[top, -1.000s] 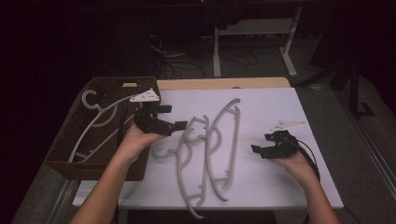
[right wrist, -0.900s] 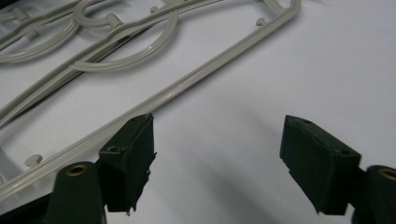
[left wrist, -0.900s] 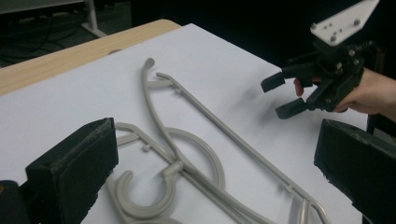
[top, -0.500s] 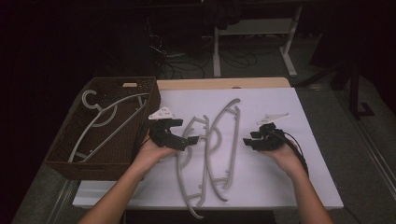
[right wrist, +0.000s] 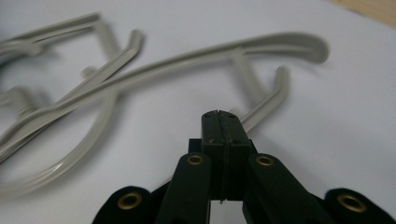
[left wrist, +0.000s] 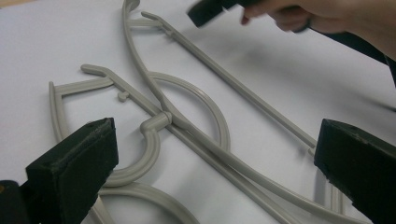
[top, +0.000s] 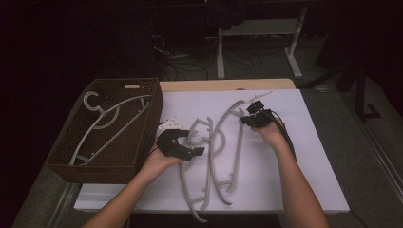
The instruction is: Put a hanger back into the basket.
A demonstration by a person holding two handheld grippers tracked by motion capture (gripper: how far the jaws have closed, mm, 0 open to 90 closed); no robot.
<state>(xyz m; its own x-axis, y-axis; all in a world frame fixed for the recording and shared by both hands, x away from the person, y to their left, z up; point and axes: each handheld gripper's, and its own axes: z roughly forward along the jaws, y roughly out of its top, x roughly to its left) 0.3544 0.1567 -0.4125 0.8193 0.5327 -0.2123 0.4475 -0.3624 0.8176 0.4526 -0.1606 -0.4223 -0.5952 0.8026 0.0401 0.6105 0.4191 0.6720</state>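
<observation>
We look down on a white surface (top: 309,156) with a dark woven basket (top: 142,137) at its left edge. One grey hanger (top: 107,126) lies inside the basket, its hook toward the far end.

In the middle of the surface lies a tangle of grey plastic hangers (top: 214,152), stacked and crossed over one another, their long arms running from the near edge toward the far side and their hooks curled near the centre.

Two forearms come in from the near edge, each hand holding a black tool. We see the left tongs (top: 190,153) at the left side of the pile, just over the hooks. In the left gripper view their two black pads (left wrist: 77,161) stand wide apart, released, with a hanger hook (left wrist: 152,144) and several crossing bars lying on the surface between and beyond them; the pads do not press on anything.

The right tongs (top: 247,118) sit at the far right end of the pile, beside the curved shoulder of the uppermost hanger. Their jaws have just been closing, and in the right gripper view they are clenched tight together with nothing visible between them. The tips rest just at a thin grey bar end (right wrist: 268,105) of a hanger; whether they touch it we cannot tell.
</observation>
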